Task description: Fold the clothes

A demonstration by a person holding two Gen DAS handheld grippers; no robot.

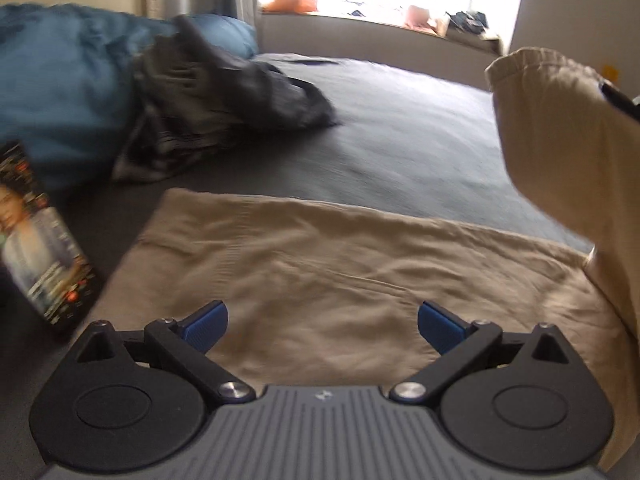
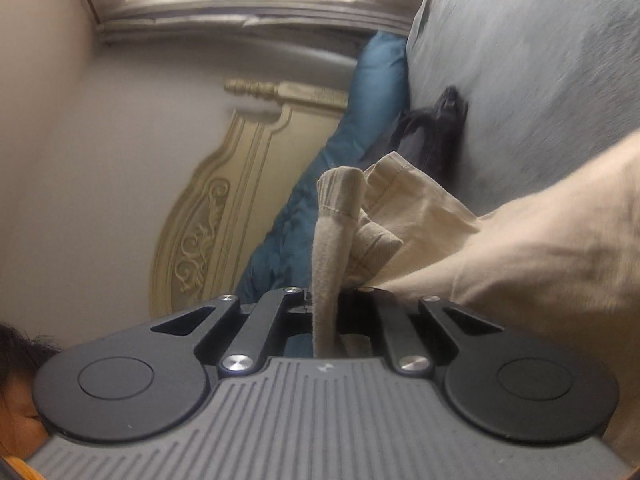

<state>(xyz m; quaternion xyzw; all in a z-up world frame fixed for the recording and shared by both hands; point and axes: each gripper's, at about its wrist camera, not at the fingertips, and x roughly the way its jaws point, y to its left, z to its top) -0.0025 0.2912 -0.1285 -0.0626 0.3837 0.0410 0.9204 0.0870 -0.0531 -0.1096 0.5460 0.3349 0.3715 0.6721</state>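
1. Far left of the left wrist view: a magazine (image 1: 44,240) lies on the grey bed sheet (image 1: 400,140), just beside the garment. Behind it, a blue duvet (image 1: 60,80) and a dark heap of clothes (image 1: 224,108). None of these is in play.
2. Centre: the beige garment (image 1: 320,264) lies spread flat on the sheet. Your left gripper (image 1: 323,326) hangs over its near part, jaws wide apart, blue pads (image 1: 206,326) holding nothing.
3. Right: one end of the same garment is lifted clear of the bed and hangs as a flap at the frame edge.
4. Right wrist view: your right gripper (image 2: 325,312) is clamped tight on a ribbed hem of the beige cloth (image 2: 334,216), which stands up between the fingers.
5. Step in hand, as I judge it: carrying the lifted end across to make a fold.
6. Next move calls for laying that end squarely over the flat part, edges matched, then releasing. The free left gripper could pin or smooth the base layer so it does not drag.
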